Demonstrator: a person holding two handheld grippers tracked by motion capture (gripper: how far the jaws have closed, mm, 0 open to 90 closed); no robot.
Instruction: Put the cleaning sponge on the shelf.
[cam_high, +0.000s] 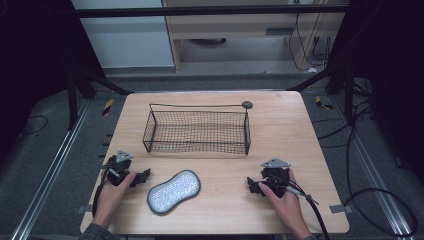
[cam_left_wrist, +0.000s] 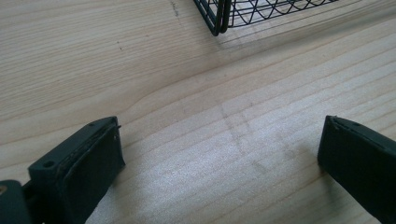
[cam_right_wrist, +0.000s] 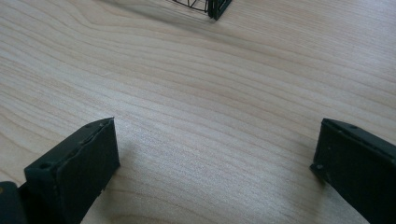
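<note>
A black wire basket (cam_high: 197, 131) stands empty at the middle of the wooden table (cam_high: 280, 125). In front of it lies a grey peanut-shaped pad (cam_high: 173, 191) with a speckled top. My left gripper (cam_high: 142, 177) rests on the table just left of the pad, held by a hand, jaws wide apart over bare wood (cam_left_wrist: 219, 140). A corner of the basket (cam_left_wrist: 219, 18) shows ahead of it. My right gripper (cam_high: 254, 186) rests on the table at the front right, also open (cam_right_wrist: 215, 149), with the basket's corner (cam_right_wrist: 217, 8) far ahead.
A thin wire handle with a round grey knob (cam_high: 247, 104) runs along the basket's back top. A cable (cam_high: 312, 207) trails from the right gripper off the table's front edge. Dark floor and metal rails surround the table.
</note>
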